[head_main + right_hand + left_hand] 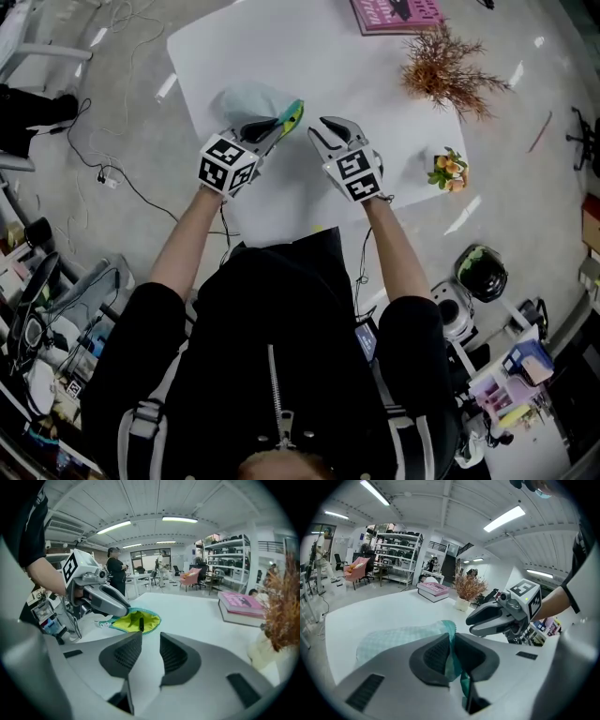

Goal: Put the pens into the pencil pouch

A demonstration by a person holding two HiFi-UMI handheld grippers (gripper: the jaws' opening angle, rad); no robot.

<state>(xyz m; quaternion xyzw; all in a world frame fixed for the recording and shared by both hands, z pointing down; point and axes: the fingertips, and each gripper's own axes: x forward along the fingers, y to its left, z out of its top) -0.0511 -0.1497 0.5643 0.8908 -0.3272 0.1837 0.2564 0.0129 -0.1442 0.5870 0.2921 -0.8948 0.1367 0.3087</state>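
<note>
Left gripper [452, 654] had the pouch [239, 101] by its rim, right gripper [151, 652] sat spread beside it!

Nearest the person, the left gripper's jaws were clamped tight on the pouch's teal edge, fabric squeezed between the pads. The right gripper sat just right of the pouch mouth, jaws apart, nothing between them but bare white table [375, 84]. The pouch lay on the table, its mouth gaping towards the right gripper and showing a yellow lining, and there was a dark pen [141, 622] lying inside that mouth. Well right of the pouch stood a small flower pot [448, 172]. Beyond the pouch and to its right was a dried plant [445, 67], and farthest off, a pink book [396, 13] lay at the table's far edge.
</note>
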